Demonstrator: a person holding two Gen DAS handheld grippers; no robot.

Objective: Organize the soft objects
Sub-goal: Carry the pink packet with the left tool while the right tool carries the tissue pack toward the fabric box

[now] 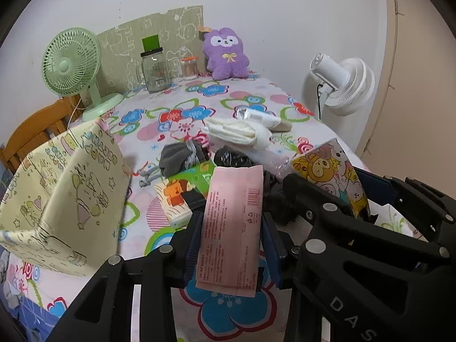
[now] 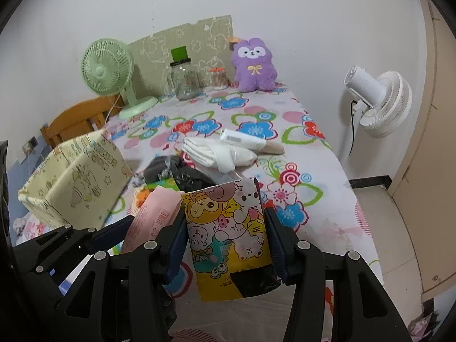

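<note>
My left gripper (image 1: 230,236) is shut on a pink flat packet (image 1: 232,228) and holds it upright above the flowered tablecloth (image 1: 199,108). My right gripper (image 2: 226,239) is shut on a yellow cartoon-print packet (image 2: 228,228), also lifted off the table. The two grippers are side by side, and each shows in the other's view. On the table beyond them lie a grey sock (image 1: 182,155), a crumpled black bag (image 1: 232,156), folded white cloth (image 1: 239,132) and a green-and-orange tissue pack (image 1: 182,196). A purple plush toy (image 1: 226,54) sits at the back.
A cream fabric storage box (image 1: 65,199) stands open at the left table edge. At the back stand a green desk fan (image 1: 71,62), a glass jar (image 1: 154,71) and a cotton-swab jar (image 1: 190,68). A white standing fan (image 1: 344,85) is off the right edge, a wooden chair (image 1: 37,134) on the left.
</note>
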